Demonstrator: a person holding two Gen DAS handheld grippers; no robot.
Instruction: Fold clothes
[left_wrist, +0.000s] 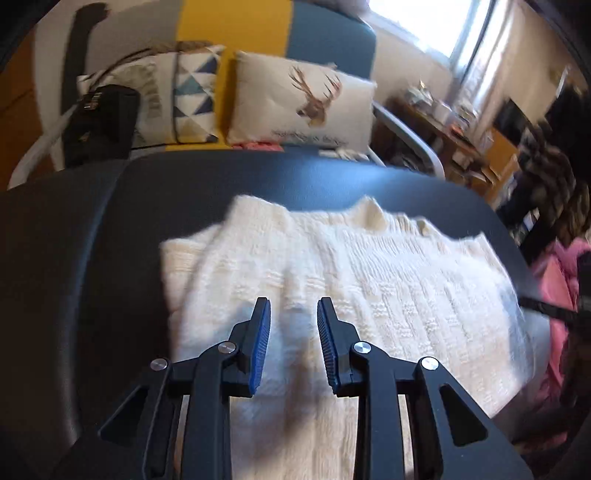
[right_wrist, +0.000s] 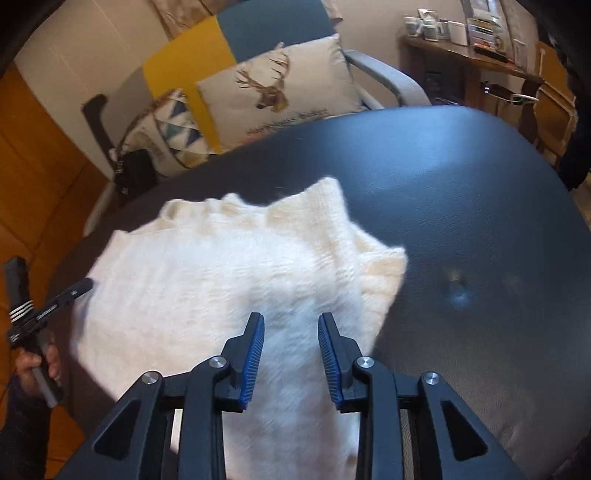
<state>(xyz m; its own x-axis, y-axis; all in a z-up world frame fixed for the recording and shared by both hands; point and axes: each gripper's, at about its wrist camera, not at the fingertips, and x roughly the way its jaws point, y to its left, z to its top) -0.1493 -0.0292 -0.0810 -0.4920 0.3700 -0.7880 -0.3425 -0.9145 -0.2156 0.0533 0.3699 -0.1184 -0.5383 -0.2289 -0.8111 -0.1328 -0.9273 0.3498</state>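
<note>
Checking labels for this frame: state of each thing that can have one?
sweater: lying on the dark table, partly folded, a sleeve folded in at each side
left gripper: open, nothing between its pads, over the sweater
right gripper: open, nothing between its pads, over the sweater
deer cushion: propped upright on the sofa

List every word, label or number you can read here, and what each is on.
None can be read for certain.
Deer pillow: a line of script under the deer, too blurred to read.
Left gripper: small white marks on its side, too small to read.
Pillow with grey lettering: large letters, blurred and partly hidden.
Boxes on the shelf: printing too small to read.
Sweater: no text visible.
</note>
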